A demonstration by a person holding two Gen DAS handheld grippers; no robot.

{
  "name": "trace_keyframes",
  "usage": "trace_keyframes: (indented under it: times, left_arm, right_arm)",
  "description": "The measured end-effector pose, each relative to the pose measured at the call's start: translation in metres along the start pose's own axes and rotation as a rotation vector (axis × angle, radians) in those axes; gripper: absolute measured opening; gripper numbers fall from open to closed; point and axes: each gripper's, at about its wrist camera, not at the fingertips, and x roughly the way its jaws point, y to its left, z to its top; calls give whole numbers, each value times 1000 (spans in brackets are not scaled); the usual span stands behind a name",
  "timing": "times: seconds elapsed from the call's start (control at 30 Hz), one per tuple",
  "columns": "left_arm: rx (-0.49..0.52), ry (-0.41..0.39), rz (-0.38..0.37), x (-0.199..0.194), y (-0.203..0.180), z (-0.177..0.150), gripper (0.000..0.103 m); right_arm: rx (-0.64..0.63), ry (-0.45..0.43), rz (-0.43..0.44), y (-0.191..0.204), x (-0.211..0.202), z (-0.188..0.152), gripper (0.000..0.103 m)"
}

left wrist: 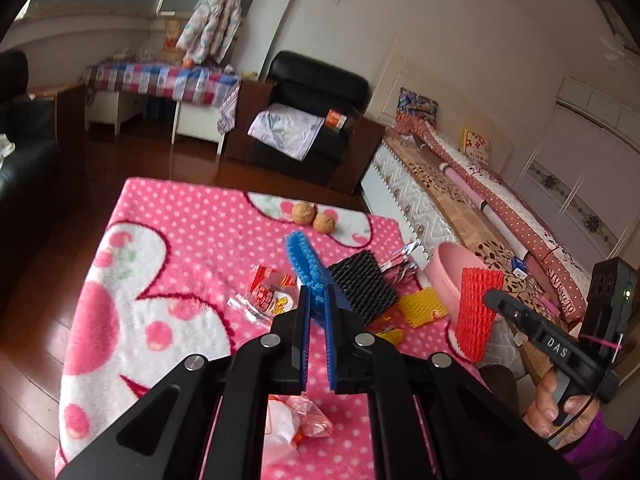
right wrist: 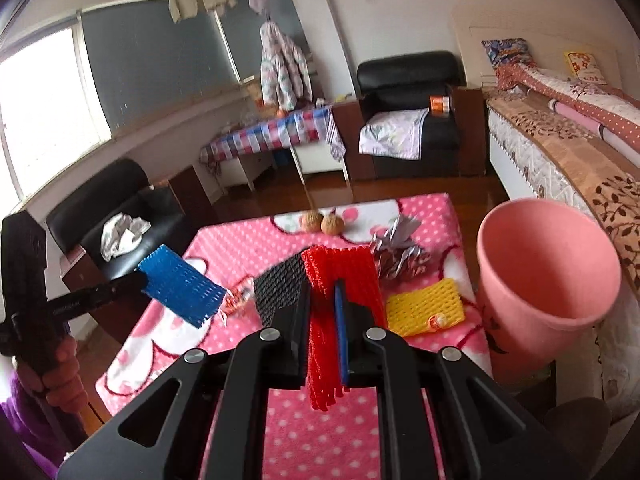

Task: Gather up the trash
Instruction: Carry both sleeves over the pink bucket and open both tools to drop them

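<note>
My left gripper (left wrist: 319,300) is shut on a blue foam net (left wrist: 305,265) and holds it above the pink dotted blanket (left wrist: 192,232); the net also shows in the right wrist view (right wrist: 180,286). My right gripper (right wrist: 323,292) is shut on a red foam net (right wrist: 340,276), held up left of the pink bin (right wrist: 548,276). The red net (left wrist: 476,312) hangs in front of the bin (left wrist: 448,276) in the left wrist view. A black foam net (left wrist: 364,284), a yellow foam net (right wrist: 424,308), a silver wrapper (right wrist: 400,252) and red-and-clear wrappers (left wrist: 268,296) lie on the blanket.
Two walnuts (left wrist: 314,218) sit at the blanket's far edge. A crumpled plastic bag (left wrist: 296,424) lies under my left gripper. A bed (right wrist: 560,160) runs along the right. A black armchair (left wrist: 308,116) and a covered table (left wrist: 160,80) stand behind.
</note>
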Motion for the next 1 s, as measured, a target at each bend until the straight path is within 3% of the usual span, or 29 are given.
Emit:
trace_keyframes:
  times: [0.23, 0.43, 0.73, 1.0]
  left_arm:
    - [43, -37, -41, -6, -44, 8, 5]
    - [130, -25, -94, 15, -101, 17, 5]
    - [220, 53, -186, 89, -195, 26, 5]
    - [293, 147, -189, 172, -261, 16, 6]
  right_arm:
    - [50, -76, -15, -35, -30, 19, 11]
    - [181, -118, -37, -96, -40, 30, 11]
    - [306, -165, -126, -187, -40, 36, 11]
    - [405, -145, -148, -241, -17, 22, 11]
